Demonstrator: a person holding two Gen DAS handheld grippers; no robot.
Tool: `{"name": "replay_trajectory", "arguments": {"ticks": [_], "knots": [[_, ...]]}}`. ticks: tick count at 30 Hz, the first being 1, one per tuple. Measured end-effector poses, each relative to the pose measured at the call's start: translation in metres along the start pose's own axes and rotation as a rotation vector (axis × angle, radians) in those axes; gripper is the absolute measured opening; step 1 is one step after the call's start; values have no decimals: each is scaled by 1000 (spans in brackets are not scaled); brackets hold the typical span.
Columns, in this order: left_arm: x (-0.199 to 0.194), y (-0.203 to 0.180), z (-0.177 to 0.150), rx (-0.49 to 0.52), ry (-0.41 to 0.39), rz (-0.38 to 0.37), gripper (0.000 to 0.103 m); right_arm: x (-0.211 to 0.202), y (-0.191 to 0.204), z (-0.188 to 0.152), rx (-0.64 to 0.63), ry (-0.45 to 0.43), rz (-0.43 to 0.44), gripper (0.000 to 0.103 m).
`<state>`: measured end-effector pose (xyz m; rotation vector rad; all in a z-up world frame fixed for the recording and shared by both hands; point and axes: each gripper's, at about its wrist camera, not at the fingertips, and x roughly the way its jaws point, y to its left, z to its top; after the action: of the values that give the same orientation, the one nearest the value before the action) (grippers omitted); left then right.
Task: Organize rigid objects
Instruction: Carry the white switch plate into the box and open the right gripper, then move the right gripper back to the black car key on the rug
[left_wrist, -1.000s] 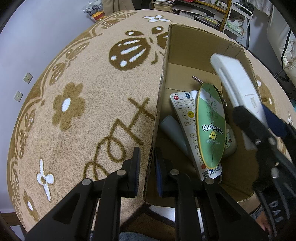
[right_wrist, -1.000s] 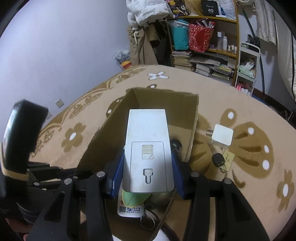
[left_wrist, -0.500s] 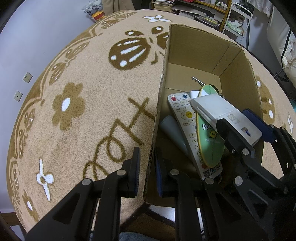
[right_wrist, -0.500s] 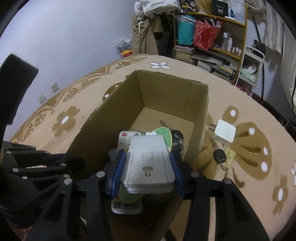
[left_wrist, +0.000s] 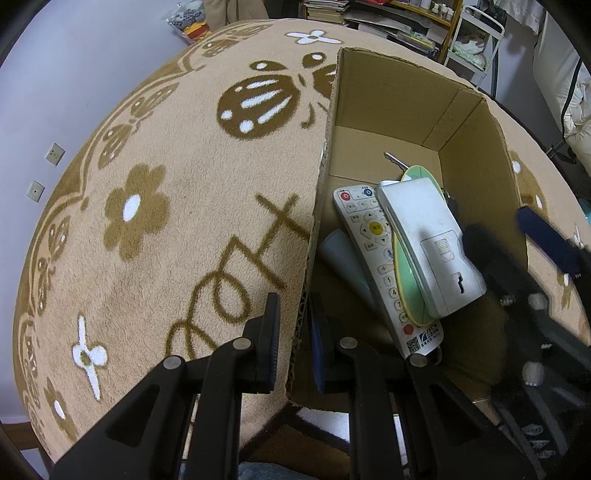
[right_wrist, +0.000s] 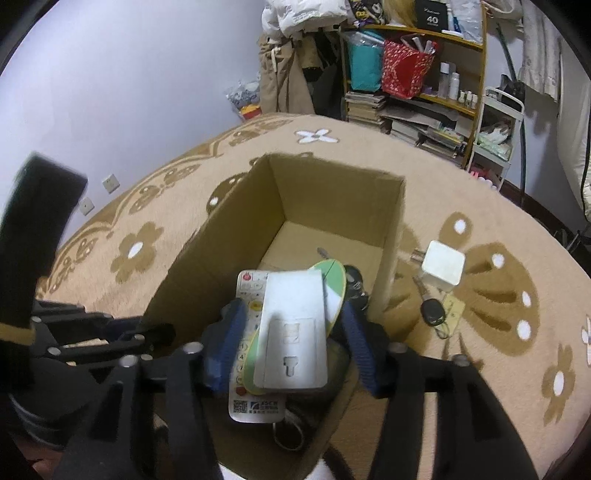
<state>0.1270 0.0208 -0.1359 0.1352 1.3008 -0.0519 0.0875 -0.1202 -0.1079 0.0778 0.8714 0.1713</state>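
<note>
Your cardboard box (right_wrist: 334, 201) is plain brown corrugated board with raw, slightly ragged top edges, standing open on a plush tan rug (left_wrist: 166, 229) woven with darker brown flowers and a ladybird. Inside lies a heap of hard, smooth things: a long white remote (left_wrist: 373, 236) with coloured buttons, a flat green oval card (right_wrist: 334, 278) across it, and on top a chunky white plastic device (right_wrist: 295, 328), rectangular with rounded corners and a moulded battery cover facing up. A metal key (left_wrist: 394, 160) pokes out behind the pile.

Your left gripper (left_wrist: 293, 339) is pinched on the box's near side wall, one pad outside and one inside the cardboard. Your right gripper (right_wrist: 291, 345) is spreading: its ribbed blue pads (right_wrist: 231, 339) stand either side of the white device, and they appear just clear of it, though motion blur makes that hard to confirm.

Out on the rug to the right, just beside the box, sit a white cube-shaped charger (right_wrist: 443, 267) and a black car key (right_wrist: 432, 310) with a pale tag.
</note>
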Motion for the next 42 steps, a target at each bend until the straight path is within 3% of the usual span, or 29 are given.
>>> {"name": "replay_trajectory", "arguments": {"ticks": [3, 5, 8, 29, 42], "knots": [[0, 0, 0, 1, 0, 1, 15, -10, -10, 6, 20, -45, -20, 80], [0, -1, 0, 2, 0, 1, 15, -15, -20, 9, 43, -67, -46, 92], [0, -1, 0, 1, 0, 1, 15, -17, -34, 13, 73, -78, -73, 98], [0, 0, 0, 0, 1, -2, 15, 19, -133, 5, 270, -6, -199, 99], [3, -1, 1, 15, 7, 9, 15, 60, -155, 0, 322, 43, -180, 99]]}}
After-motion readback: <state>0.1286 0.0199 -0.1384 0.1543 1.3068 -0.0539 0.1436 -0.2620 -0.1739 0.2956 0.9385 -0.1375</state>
